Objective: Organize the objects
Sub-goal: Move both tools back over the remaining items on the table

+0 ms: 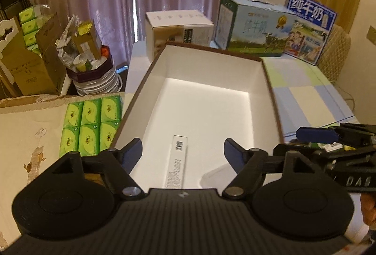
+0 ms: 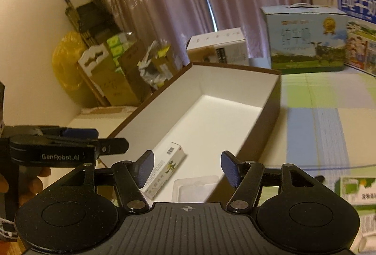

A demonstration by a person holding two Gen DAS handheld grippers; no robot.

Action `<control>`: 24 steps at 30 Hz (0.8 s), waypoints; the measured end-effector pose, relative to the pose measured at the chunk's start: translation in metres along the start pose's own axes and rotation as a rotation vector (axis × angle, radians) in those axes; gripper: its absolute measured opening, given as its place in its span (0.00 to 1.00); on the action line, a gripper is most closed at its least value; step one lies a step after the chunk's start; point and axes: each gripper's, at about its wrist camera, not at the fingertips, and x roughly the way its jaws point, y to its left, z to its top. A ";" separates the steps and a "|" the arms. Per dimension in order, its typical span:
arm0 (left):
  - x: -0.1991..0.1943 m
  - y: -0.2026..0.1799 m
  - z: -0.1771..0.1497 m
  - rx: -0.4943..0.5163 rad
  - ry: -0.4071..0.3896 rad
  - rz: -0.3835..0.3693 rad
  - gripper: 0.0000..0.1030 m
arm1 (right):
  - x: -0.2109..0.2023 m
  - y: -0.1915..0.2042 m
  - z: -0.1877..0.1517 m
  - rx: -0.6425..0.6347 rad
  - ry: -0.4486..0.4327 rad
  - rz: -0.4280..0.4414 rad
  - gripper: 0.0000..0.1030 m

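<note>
An open brown box with a white inside [image 1: 235, 67] [image 2: 235, 83] lies on the table. A long white carton with a barcode [image 1: 176, 161] [image 2: 164, 168] rests flat on its floor at the near end. Beside it is a clear plastic tray [image 1: 213, 178] [image 2: 195, 186]. My left gripper [image 1: 183, 149] hovers open above the carton, nothing between its blue pads. My right gripper [image 2: 186, 165] is open too, above the near end of the box, and holds nothing. Each gripper shows at the edge of the other's view.
Packs of green tissues [image 1: 90, 123] lie left of the box. Milk cartons [image 1: 256, 27] [image 2: 305, 41] and a white box [image 1: 178, 31] stand at the back. A green-and-white package [image 2: 359, 186] sits at the right. A checked cloth [image 2: 329, 118] covers the table. Clutter fills the left corner.
</note>
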 end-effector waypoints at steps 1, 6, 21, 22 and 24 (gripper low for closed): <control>-0.004 -0.003 -0.002 0.001 -0.002 -0.005 0.72 | -0.006 -0.002 -0.001 0.004 -0.006 -0.005 0.60; -0.019 -0.019 -0.013 0.015 -0.005 -0.042 0.73 | -0.033 -0.008 -0.011 0.023 -0.027 -0.032 0.66; -0.038 -0.087 -0.046 0.042 0.027 -0.129 0.73 | -0.083 -0.043 -0.047 0.035 0.021 -0.023 0.69; -0.039 -0.091 -0.048 0.041 0.029 -0.131 0.74 | -0.086 -0.047 -0.049 0.033 0.027 -0.021 0.69; -0.039 -0.100 -0.053 0.034 0.035 -0.130 0.74 | -0.092 -0.055 -0.053 0.031 0.039 -0.012 0.69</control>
